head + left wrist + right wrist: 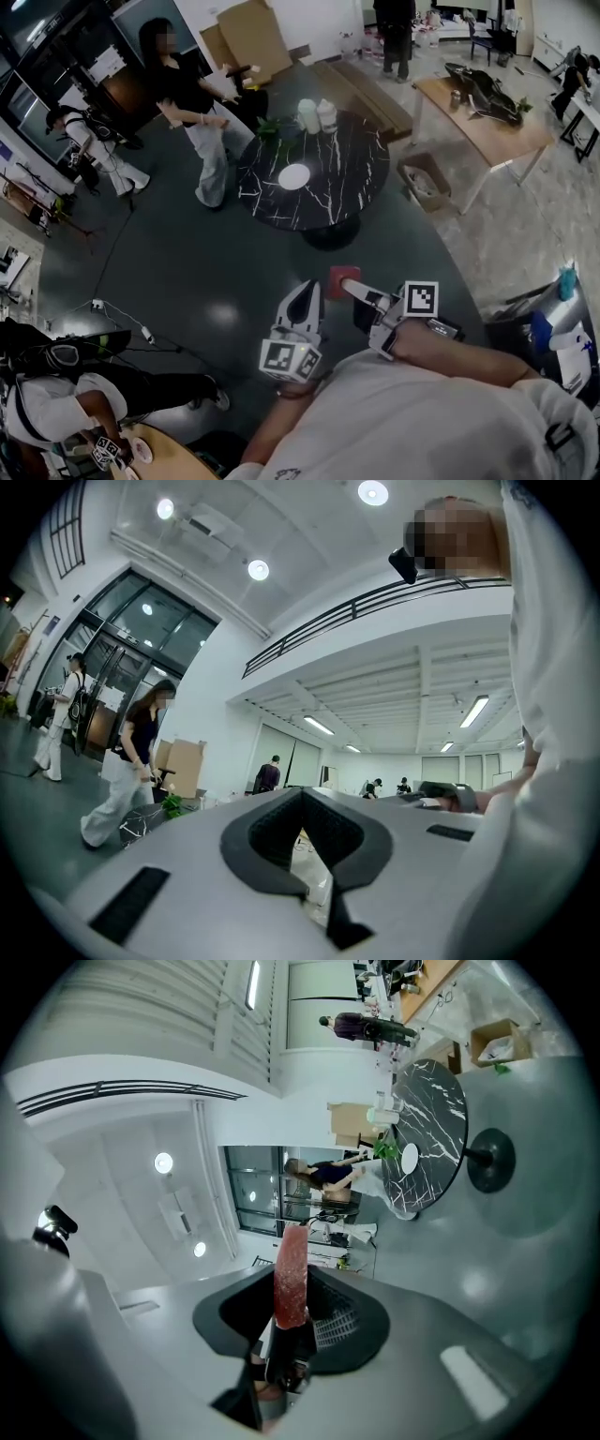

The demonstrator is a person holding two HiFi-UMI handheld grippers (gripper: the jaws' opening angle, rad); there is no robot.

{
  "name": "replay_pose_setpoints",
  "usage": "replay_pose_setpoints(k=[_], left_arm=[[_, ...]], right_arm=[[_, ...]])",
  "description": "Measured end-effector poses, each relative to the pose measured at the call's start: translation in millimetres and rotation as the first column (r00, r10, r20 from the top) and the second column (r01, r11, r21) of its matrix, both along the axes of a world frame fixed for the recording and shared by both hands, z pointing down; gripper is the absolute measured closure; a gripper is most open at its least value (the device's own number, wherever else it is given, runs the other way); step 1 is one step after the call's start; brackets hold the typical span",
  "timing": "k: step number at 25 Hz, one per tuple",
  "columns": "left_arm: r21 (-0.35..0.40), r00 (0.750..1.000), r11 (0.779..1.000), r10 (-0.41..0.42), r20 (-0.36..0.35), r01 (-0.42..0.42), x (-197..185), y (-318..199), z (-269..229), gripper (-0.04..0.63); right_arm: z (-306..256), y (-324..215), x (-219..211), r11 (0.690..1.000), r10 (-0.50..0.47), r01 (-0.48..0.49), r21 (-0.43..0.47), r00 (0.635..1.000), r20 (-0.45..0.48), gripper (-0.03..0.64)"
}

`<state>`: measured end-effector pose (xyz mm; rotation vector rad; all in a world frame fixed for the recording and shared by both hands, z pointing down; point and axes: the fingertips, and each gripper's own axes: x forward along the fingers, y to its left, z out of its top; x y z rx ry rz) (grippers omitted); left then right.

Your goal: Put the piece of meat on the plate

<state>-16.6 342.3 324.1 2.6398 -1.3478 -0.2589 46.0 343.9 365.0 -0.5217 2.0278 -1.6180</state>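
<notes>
Well short of the round black marble desk with white veins (pixel 352 183), the person stands with both tools held out in front. The right hand-held gripper (pixel 353 290) is clamped on the flat red piece of meat (pixel 343 278), which sticks out past the jaw tips and shows edge-on in that gripper's own view. The left hand-held gripper (pixel 304 298) has its jaws together with nothing between them. The small round white plate (pixel 293 176) sits near the middle of the desk, well apart from the meat, with two white containers (pixel 317 114) and a green plant (pixel 272 127) at the far edge. I'd judge this to be the carry. The grip should hold firm and the slab stay level. The meat then needs bringing right above the plate and lowering until it touches, with the jaws opening only then.
</notes>
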Motion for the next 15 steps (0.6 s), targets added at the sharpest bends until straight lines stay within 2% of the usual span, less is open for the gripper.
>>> replay_pose_setpoints(k=[9,15], left_arm=[[0.006,0.998,0.998,-0.061,-0.003,0.061,27,-72,-3,0.588],[-0.006,0.994,0.994,-0.111,-0.009,0.111,46,-100,-5,0.588]], right_arm=[[0,-72,25,0.998,-0.063,0.063,-0.007,0.998,0.003,0.526],[-5,-105,44,0.993,-0.118,0.118,-0.008,0.993,-0.002,0.526]])
